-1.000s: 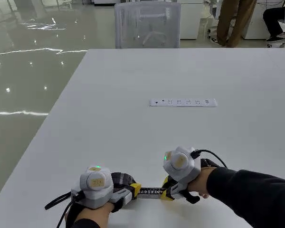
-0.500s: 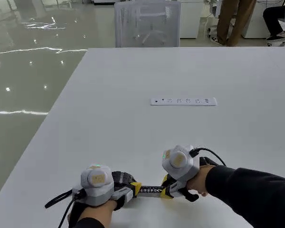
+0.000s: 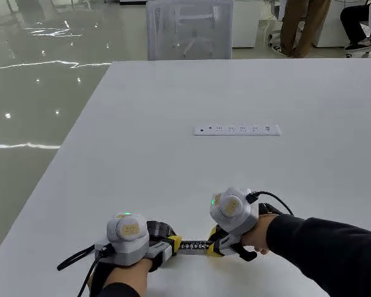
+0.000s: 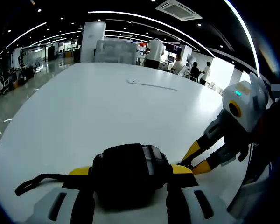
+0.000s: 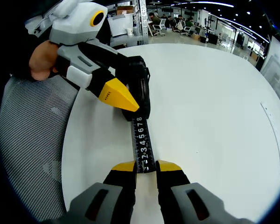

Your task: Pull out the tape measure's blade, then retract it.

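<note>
A black tape measure case (image 4: 130,172) sits clamped between the yellow-tipped jaws of my left gripper (image 3: 166,242), low on the white table. In the right gripper view the same case (image 5: 139,86) lies ahead with a short length of numbered blade (image 5: 141,142) drawn out toward me. My right gripper (image 5: 146,167) is shut on the blade's end. In the head view the blade (image 3: 193,245) spans the small gap between the left gripper and the right gripper (image 3: 211,246). The right gripper (image 4: 196,161) also enters the left gripper view from the right.
A white power strip (image 3: 237,130) lies mid-table. A mesh-backed chair (image 3: 190,29) stands at the table's far edge, and people stand beyond it. The table's left edge (image 3: 62,167) drops to a shiny floor. A black strap (image 4: 37,182) trails from the case.
The two grippers have drawn slightly closer and the visible blade looks a bit shorter. The head camera has tilted a little, shifting the scene.
</note>
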The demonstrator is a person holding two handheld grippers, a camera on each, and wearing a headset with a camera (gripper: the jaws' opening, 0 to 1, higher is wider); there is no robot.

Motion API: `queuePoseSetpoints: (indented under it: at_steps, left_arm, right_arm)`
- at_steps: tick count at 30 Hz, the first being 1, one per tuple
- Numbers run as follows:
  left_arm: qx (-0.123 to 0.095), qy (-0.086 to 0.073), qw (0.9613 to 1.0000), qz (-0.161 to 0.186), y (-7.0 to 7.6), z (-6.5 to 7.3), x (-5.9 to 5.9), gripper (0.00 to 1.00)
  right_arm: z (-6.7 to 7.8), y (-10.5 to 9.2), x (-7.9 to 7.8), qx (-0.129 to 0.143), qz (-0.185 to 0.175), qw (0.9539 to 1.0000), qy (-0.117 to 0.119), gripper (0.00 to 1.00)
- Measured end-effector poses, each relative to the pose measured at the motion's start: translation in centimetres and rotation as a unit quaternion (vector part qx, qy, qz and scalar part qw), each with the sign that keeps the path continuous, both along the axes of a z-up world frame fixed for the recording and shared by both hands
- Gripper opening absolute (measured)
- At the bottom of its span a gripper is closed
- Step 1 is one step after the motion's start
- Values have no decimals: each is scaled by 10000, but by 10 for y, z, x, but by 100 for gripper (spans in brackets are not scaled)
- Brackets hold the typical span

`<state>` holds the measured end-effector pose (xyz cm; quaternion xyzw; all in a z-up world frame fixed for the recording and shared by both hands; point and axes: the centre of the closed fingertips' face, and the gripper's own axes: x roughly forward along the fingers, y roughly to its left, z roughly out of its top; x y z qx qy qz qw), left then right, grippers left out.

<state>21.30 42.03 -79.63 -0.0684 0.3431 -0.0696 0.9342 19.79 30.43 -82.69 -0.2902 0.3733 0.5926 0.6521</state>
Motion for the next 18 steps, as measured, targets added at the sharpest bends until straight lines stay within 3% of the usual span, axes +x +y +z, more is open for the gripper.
queuePoseSetpoints:
  at_steps: [18]
  left_arm:
    - [-190,-20,9998,-31,-1,1,1,58]
  right_arm:
    - [0,13,-1,142,56,9998,-94,13]
